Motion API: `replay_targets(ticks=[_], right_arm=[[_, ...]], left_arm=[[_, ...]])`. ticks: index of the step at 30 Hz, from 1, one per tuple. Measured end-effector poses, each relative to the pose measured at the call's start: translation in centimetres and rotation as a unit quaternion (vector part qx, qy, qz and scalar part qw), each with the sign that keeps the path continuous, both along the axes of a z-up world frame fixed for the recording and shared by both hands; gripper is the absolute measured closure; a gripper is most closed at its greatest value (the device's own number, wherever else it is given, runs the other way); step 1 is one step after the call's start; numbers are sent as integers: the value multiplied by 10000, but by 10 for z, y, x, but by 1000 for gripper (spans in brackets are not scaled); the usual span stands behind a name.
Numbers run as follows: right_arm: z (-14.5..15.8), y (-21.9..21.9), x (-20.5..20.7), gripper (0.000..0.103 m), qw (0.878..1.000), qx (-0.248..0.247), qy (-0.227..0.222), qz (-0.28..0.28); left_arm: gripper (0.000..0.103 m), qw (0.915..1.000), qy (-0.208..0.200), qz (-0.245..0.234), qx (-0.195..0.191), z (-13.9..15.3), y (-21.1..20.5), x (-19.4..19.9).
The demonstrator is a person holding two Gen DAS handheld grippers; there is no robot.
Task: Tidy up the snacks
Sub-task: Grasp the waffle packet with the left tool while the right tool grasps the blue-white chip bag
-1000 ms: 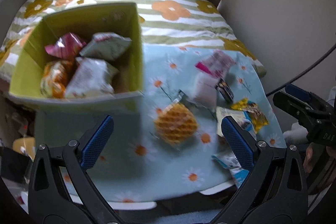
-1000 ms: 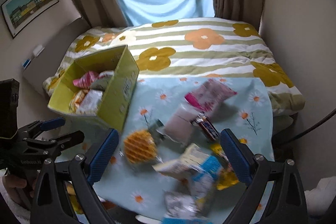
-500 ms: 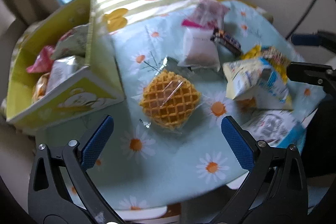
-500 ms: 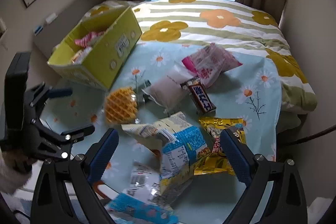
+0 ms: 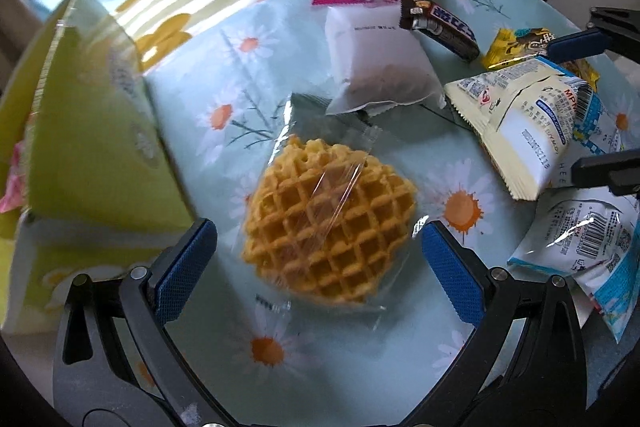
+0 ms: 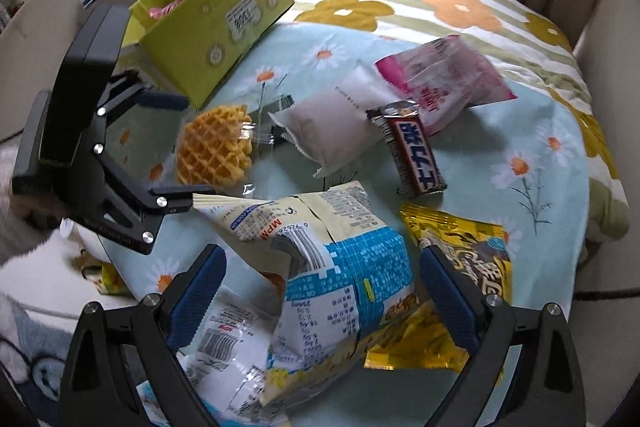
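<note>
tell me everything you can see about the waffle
The waffle is round, golden-orange with a grid of square pockets, sealed in a clear crinkly wrapper. It lies flat on the daisy tablecloth, beside the green box. A white packet overlaps its wrapper's far end. The open left gripper straddles it, apparently without touching.

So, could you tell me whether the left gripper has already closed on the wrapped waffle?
No, the left gripper is open, its blue fingers standing apart on either side of the wrapped waffle lying on the tablecloth.
</note>
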State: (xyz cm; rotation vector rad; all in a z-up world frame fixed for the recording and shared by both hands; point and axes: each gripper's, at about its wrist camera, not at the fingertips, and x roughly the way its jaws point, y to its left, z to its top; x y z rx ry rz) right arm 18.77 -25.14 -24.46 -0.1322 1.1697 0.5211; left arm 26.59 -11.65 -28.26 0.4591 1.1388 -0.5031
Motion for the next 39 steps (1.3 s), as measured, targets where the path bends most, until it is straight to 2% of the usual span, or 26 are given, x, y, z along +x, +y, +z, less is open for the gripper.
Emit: replay_targets(ticks=[5,11,18,29,31,35,39], right_arm=[[-8,2,4,7,9996,-63,112,252],[-15,3,10,7,9988,-136,242,395],[-20,8,14,7,9984,-225,245,467],[-31,18,13,29,9962,-499,186,690],[-28,19,13,37,9962,-503,125,705],[-22,17,10,40,9960,-555,-4,700],[-11,14,8,40,9971,-405,-122,631]], left_arm=[[2,9994,259,-190,-124,-14,-5,8],[21,9983,471,-328,-141,-22,0,9],[26,9974,598,-276,-281,-21,10,12],[27,9970,550,-129,-522,-11,10,2],[27,9971,535,-66,-546,-9,11,-1],[27,9972,486,65,-565,-2,17,-9],[27,9969,384,244,-641,10,24,-15]])
